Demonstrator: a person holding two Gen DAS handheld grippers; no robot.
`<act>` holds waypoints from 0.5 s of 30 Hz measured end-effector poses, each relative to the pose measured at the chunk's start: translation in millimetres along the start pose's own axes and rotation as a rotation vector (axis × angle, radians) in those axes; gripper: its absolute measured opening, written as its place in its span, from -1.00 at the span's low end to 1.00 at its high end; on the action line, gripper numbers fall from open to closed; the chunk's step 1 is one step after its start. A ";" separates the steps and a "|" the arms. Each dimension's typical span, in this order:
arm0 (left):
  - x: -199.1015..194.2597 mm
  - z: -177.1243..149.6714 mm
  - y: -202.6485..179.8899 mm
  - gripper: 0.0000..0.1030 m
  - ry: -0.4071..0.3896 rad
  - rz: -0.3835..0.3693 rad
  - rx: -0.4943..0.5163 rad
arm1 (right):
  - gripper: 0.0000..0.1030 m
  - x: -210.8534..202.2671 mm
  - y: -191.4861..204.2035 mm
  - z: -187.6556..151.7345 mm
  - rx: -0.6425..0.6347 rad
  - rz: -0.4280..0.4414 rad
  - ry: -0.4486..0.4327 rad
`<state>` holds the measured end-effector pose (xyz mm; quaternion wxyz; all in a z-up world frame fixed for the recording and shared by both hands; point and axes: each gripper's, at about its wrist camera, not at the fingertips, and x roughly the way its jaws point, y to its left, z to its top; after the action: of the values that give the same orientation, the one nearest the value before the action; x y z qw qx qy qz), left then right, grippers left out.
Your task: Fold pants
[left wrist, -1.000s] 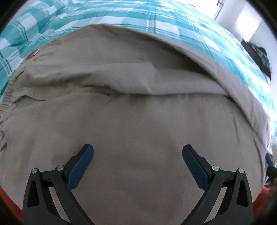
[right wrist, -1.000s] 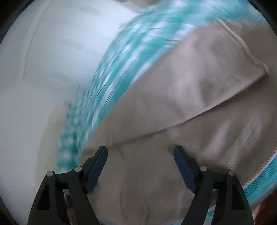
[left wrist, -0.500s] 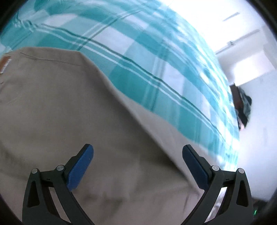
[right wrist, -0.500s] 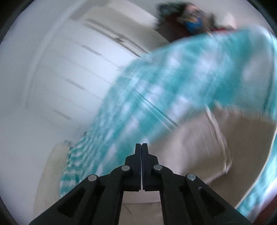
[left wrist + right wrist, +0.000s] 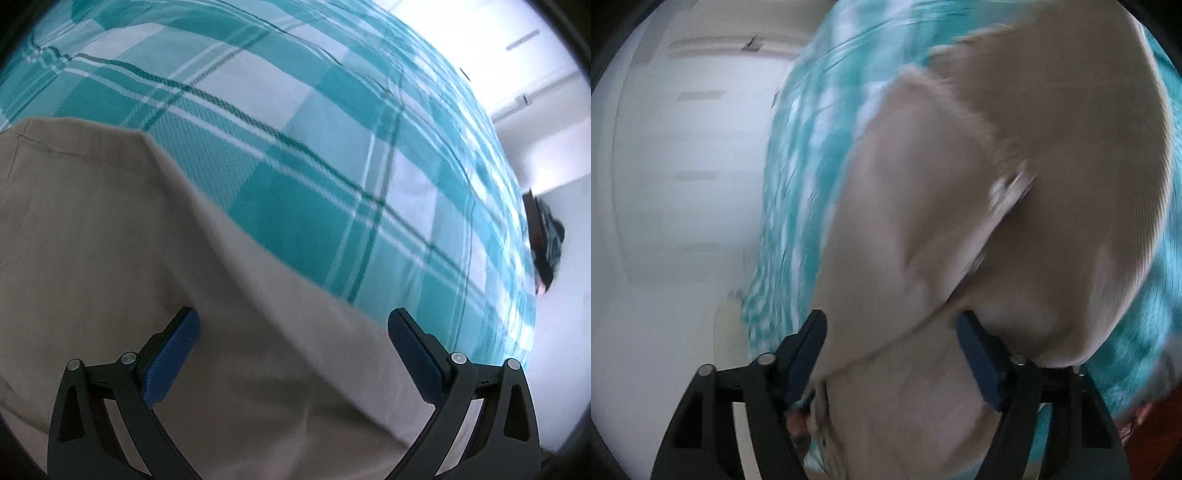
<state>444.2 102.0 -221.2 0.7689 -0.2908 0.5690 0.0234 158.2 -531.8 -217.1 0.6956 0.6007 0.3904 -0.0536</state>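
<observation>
The left gripper [image 5: 293, 332] stands spread wide, fingers pointing toward 12 o'clock; the right gripper [image 5: 891, 339] is likewise parted.

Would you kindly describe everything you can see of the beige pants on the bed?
The pants are plain beige woven cloth, lying on the teal-and-white checked bedspread. A stitched hem edge shows at their upper left in the left wrist view, and a straight edge runs diagonally across the bedspread. The open left gripper hovers above them. In the blurred right wrist view, layers overlap in a raised fold between the parted fingers of the right gripper; whether these touch the cloth is unclear.
</observation>
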 end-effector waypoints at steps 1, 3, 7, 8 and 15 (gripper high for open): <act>-0.8 1.9 3.0 0.90 -0.012 -0.007 -0.021 | 0.25 2.9 -3.3 3.4 0.021 0.001 -0.023; -2.3 7.7 7.4 0.66 -0.025 -0.020 -0.063 | -0.12 6.1 -1.2 5.8 0.005 -0.037 -0.065; 2.8 15.6 10.1 0.09 -0.016 -0.034 -0.099 | -0.22 6.2 16.3 8.0 -0.070 -0.137 -0.136; 4.5 16.1 9.1 -0.05 -0.010 -0.020 -0.090 | -0.23 5.7 17.1 8.3 -0.067 -0.154 -0.141; -29.6 14.2 10.5 -0.95 -0.025 -0.102 -0.060 | -0.93 0.5 52.9 13.8 -0.230 -0.253 -0.159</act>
<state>442.2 126.2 -196.7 0.7670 -0.3421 0.5428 0.0050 193.8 -529.4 -175.8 0.7760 0.4574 0.4101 -0.1429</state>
